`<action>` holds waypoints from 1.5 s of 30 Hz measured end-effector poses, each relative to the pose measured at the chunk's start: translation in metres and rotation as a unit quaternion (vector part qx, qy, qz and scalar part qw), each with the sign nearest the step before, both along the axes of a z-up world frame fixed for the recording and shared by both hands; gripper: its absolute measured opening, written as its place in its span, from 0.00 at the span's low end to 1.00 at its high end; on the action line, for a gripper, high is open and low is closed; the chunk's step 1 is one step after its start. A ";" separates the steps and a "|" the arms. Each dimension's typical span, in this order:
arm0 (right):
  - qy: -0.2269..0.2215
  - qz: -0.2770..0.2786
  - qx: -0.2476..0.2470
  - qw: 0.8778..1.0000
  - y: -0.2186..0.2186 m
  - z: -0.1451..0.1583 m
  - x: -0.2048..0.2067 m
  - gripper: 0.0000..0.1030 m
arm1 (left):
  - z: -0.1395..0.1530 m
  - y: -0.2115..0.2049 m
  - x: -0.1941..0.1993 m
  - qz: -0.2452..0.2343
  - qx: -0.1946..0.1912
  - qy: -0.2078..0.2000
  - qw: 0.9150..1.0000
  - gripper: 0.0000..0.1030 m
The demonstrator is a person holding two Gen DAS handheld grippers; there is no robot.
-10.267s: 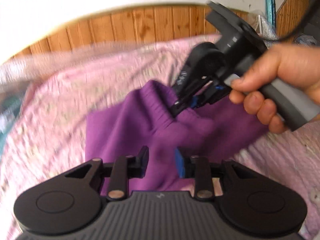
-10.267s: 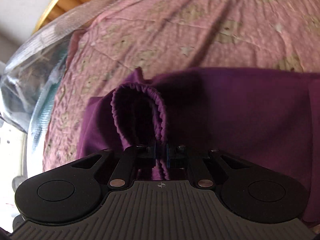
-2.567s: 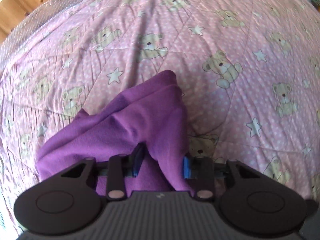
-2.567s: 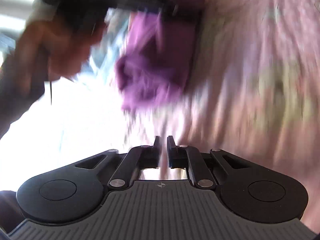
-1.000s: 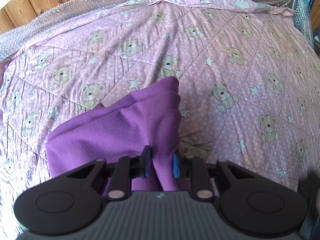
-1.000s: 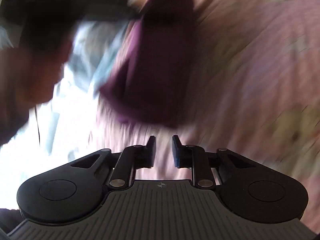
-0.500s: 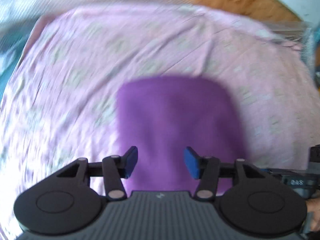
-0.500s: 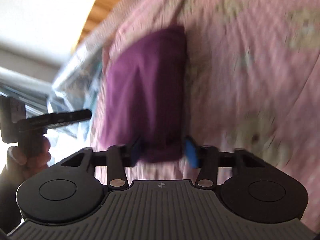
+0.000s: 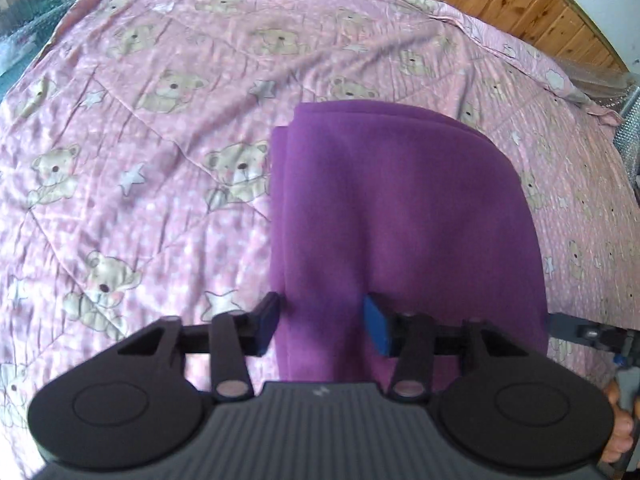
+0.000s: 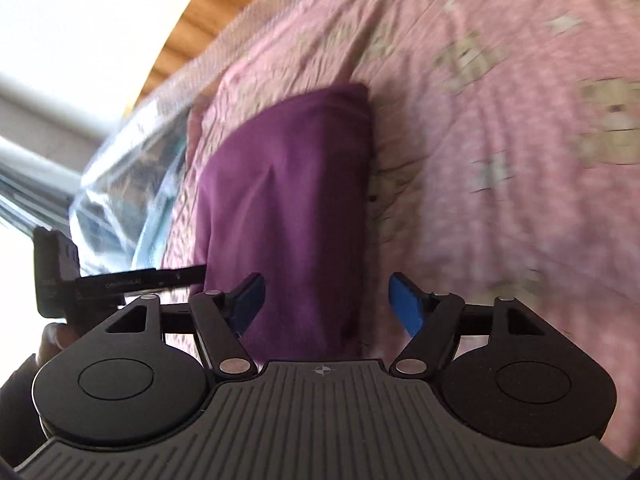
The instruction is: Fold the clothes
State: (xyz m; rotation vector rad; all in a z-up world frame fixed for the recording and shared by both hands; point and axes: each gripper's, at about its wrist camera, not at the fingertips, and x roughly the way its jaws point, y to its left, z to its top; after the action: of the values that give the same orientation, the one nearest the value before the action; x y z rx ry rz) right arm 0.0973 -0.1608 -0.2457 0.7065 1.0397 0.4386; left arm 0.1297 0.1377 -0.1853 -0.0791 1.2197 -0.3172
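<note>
A purple fleece garment (image 9: 400,208) lies folded into a neat rectangle on the pink teddy-bear quilt (image 9: 160,140). My left gripper (image 9: 322,326) is open and hovers over the near edge of the garment without holding it. In the right wrist view the same folded garment (image 10: 288,200) lies flat. My right gripper (image 10: 326,300) is wide open just above its near end. The left gripper's fingers (image 10: 140,278) show at the left of the right wrist view.
A wooden panelled wall (image 9: 540,4) runs behind the bed. Clear bubble-wrap plastic (image 10: 132,160) lies along the quilt's edge. The other hand-held gripper (image 9: 592,332) sits at the right edge of the left wrist view. The quilt (image 10: 500,160) spreads out to the right.
The left gripper let go of the garment and opened. The garment now lies flat and folded. The right gripper opened wider and both pulled back over the near edge.
</note>
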 end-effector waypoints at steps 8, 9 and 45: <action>0.011 0.015 0.004 1.000 -0.021 0.008 0.002 0.22 | -0.020 0.027 -0.006 0.053 -0.059 0.061 0.995 0.13; 0.019 0.024 0.010 0.999 -0.032 0.006 -0.006 0.24 | -0.022 0.031 -0.004 0.065 -0.079 0.056 0.993 0.14; -0.086 0.054 -0.135 0.986 -0.123 0.121 0.098 0.47 | 0.008 -0.031 -0.034 0.196 -0.159 -0.010 0.968 0.34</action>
State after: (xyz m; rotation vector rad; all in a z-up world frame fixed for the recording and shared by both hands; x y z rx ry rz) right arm 0.1951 -0.2834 -0.1251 0.3650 0.9534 0.4332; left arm 0.0954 0.1068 -0.1777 -0.5855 1.0967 -0.1631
